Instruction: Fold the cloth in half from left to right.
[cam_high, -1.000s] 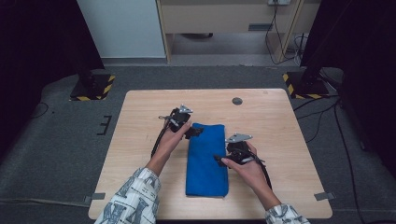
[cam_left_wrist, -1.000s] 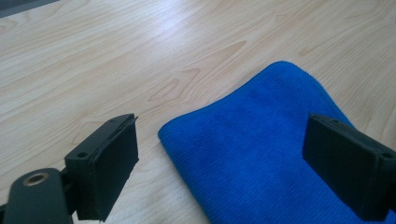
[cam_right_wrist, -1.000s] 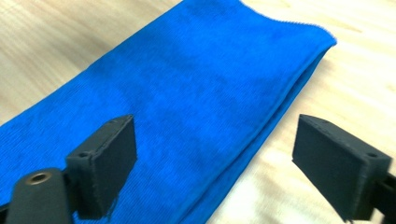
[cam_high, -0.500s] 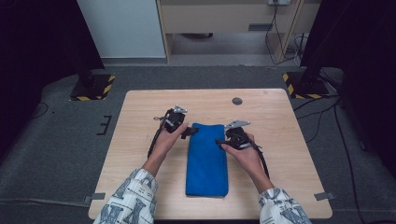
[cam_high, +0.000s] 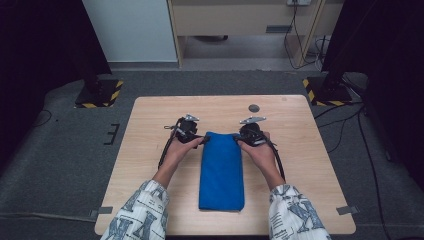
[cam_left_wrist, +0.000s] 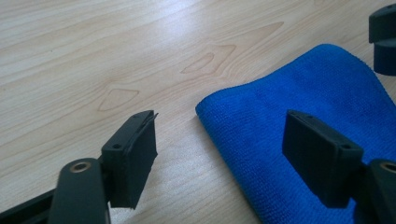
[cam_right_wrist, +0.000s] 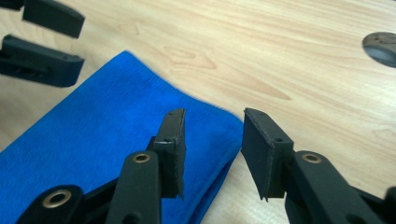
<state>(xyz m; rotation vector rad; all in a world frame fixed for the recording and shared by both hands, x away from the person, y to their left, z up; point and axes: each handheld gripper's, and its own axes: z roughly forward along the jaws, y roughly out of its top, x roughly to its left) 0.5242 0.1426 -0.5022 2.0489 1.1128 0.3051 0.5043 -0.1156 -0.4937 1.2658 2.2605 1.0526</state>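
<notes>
A folded blue cloth (cam_high: 221, 170) is laid lengthwise on the table (cam_high: 150, 115), its far edge lying between the two grippers; the step in hand is judged to be the taking of its two far corners. The left gripper (cam_high: 200, 138) is set at the far left corner, jaws parted and straddling the cloth's edge, nothing yet pinched; they have just been closing. The right gripper (cam_high: 237, 138) is set at the far right corner; its jaws have just been closing too, the corner lies between them, but a gap is seen and no grip is made. Next, both pairs must be closed fully on the corners before any lift. Compared with a second ago, the right gripper has been brought from beside the cloth's middle up to its far corner; the left has scarcely shifted.
</notes>
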